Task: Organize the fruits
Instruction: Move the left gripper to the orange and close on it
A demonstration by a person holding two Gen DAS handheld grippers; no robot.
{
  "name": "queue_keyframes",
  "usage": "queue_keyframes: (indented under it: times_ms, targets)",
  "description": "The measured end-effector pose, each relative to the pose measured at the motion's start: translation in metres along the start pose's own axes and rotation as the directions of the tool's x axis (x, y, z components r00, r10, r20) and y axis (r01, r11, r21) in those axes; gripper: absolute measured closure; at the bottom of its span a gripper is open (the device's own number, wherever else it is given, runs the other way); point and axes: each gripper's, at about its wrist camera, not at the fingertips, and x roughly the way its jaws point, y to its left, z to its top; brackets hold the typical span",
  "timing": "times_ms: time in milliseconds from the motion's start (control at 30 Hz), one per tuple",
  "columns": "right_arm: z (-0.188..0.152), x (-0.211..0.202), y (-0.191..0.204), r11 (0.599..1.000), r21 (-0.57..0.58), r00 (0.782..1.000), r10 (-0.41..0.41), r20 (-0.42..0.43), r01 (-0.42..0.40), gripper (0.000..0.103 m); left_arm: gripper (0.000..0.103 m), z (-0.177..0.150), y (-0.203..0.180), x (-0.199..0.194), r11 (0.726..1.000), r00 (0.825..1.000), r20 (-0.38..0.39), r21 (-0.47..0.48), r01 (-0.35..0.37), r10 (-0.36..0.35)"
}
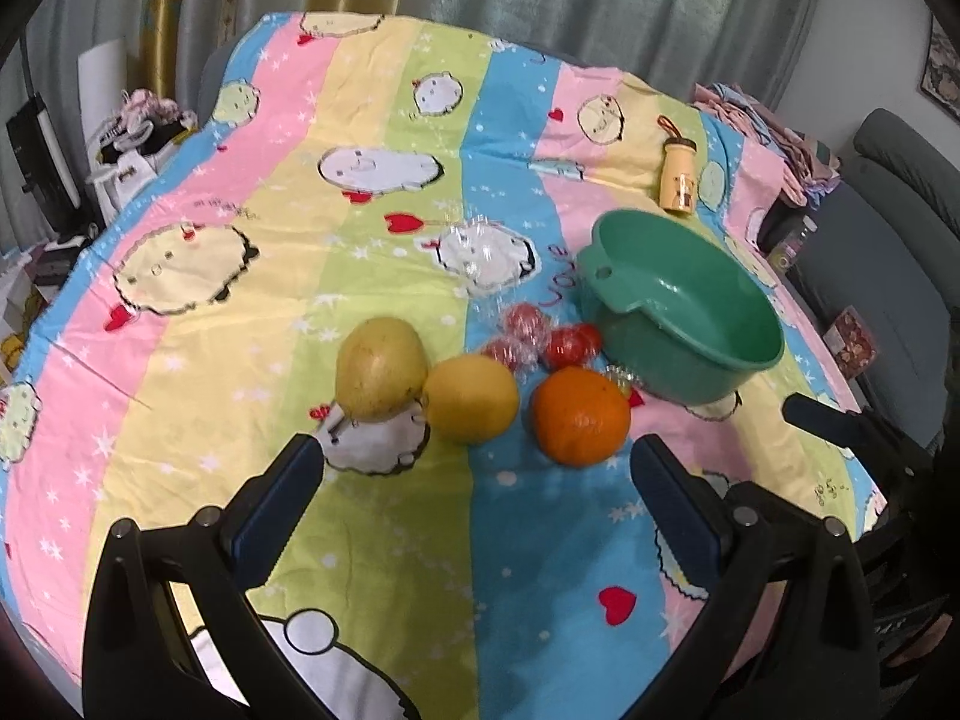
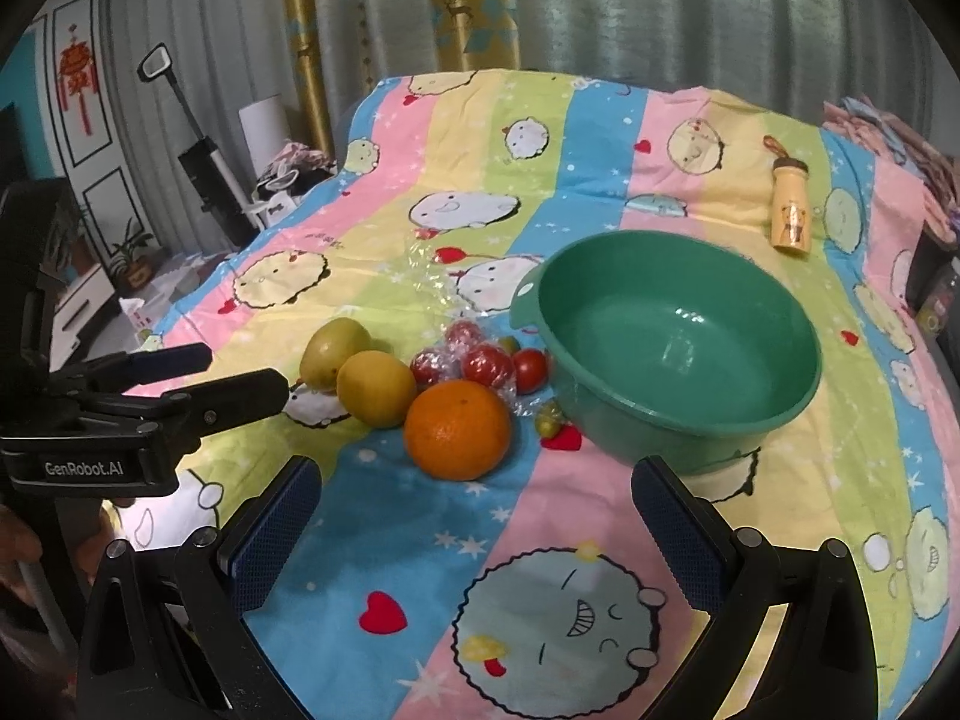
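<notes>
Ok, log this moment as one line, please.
left gripper: open, empty | right gripper: open, empty | round orange fruit: on striped cartoon cloth | green plastic basin: empty

Fruits (image 2: 457, 437) clustered left of empty green basin (image 2: 678, 342).

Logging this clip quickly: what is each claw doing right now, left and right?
Left claw: open, holding nothing.
Right claw: open, holding nothing.

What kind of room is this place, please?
Probably a home living room or bedroom: a cartoon-print cloth covers the surface, long curtains hang behind, and a red knot ornament decorates the wall.
</notes>
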Motion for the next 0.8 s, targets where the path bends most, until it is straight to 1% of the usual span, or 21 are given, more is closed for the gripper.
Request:
queue_keyframes:
  times_ms: [100, 300, 400, 467, 533, 600, 667, 800]
  targets:
    - [-0.006, 0.007, 0.000, 1.000, -0.007, 0.999, 0.021, -0.025, -0.021, 0.000, 0.001, -0.007, 0.006, 0.005, 1.000, 0.999, -0.025, -0.008, 0.030, -0.030]
    - [-0.017, 0.020, -0.002, 0.997, -0.016, 0.996, 0.073, -0.055, -0.074, 0.000, 0.001, -0.016, 0.012, 0.017, 0.993, 0.992, -0.067, -0.066, 0.098, -0.102]
    - [-0.019, 0.026, -0.006, 0.995, 0.001, 0.993, 0.099, -0.057, -0.100, 0.000, 0.001, -0.017, 0.009, 0.021, 0.986, 0.986, -0.072, -0.077, 0.146, -0.152]
    - [-0.020, 0.031, -0.008, 0.993, 0.019, 0.991, 0.119, -0.058, -0.118, 0.000, 0.002, -0.017, 0.006, 0.027, 0.978, 0.977, -0.081, -0.089, 0.187, -0.195]
    - [-0.022, 0.037, -0.011, 0.989, 0.033, 0.988, 0.146, -0.053, -0.144, 0.000, 0.002, -0.017, 0.004, 0.033, 0.973, 0.971, -0.095, -0.099, 0.208, -0.217]
    - [-0.024, 0.042, -0.011, 0.986, 0.034, 0.985, 0.164, -0.054, -0.162, 0.000, 0.003, -0.017, 0.000, 0.039, 0.970, 0.967, -0.111, -0.098, 0.221, -0.231]
    - [-0.026, 0.048, -0.013, 0.985, 0.035, 0.983, 0.171, -0.059, -0.169, 0.000, 0.007, -0.015, -0.006, 0.044, 0.965, 0.960, -0.120, -0.089, 0.245, -0.255]
    - [-0.025, 0.060, -0.022, 0.980, 0.063, 0.979, 0.194, -0.059, -0.190, 0.000, 0.013, -0.011, -0.013, 0.055, 0.963, 0.954, -0.135, -0.071, 0.261, -0.269]
